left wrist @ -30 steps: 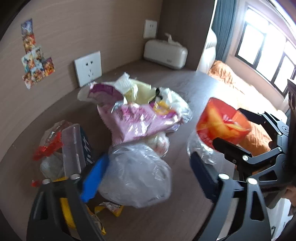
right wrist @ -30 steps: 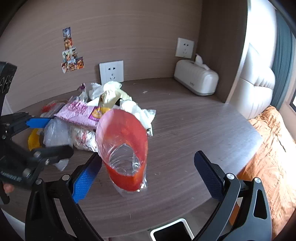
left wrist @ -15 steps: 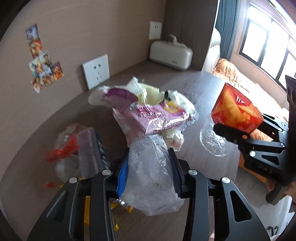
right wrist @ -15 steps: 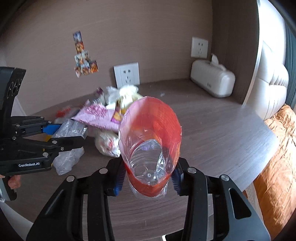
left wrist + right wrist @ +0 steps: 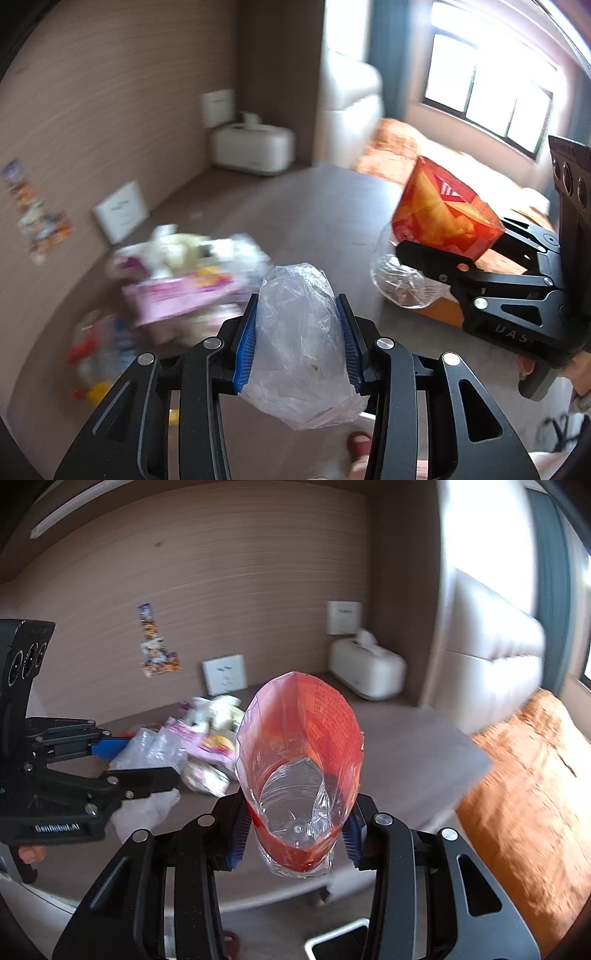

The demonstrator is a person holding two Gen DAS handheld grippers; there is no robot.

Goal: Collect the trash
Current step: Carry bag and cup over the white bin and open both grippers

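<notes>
1. Left tool (image 5: 298, 345): a second ago its jaws stood wide around the clear plastic bag (image 5: 301, 354) on the desk (image 5: 314, 218). Now both blue pads clamp the bag, which hangs clear of the desk.
2. Right tool (image 5: 294, 821): same change. It was wide either side of the orange snack bag (image 5: 301, 760); now it is clamped on the bag's lower part, mouth facing up, bag lifted off the desk.
3. Meaning: two pieces picked at once. My read is that the next step is carrying both to a bin.
4. A white-rimmed container (image 5: 338, 939) shows below the desk edge in the right view. Probably the bin, can't confirm.
5. Still to collect: trash pile (image 5: 184, 280) at left on the desk, with a pink wrapper (image 5: 177, 299) and red and yellow scraps beside it. Blurred.
6. Around: tissue box (image 5: 367, 672) at the back corner, wall socket (image 5: 225, 674), bed with orange cover (image 5: 532, 786) at right.
7. In the way: the desk edge sits between the tools and the container. The two tools are close together, so there is a clash risk.
</notes>
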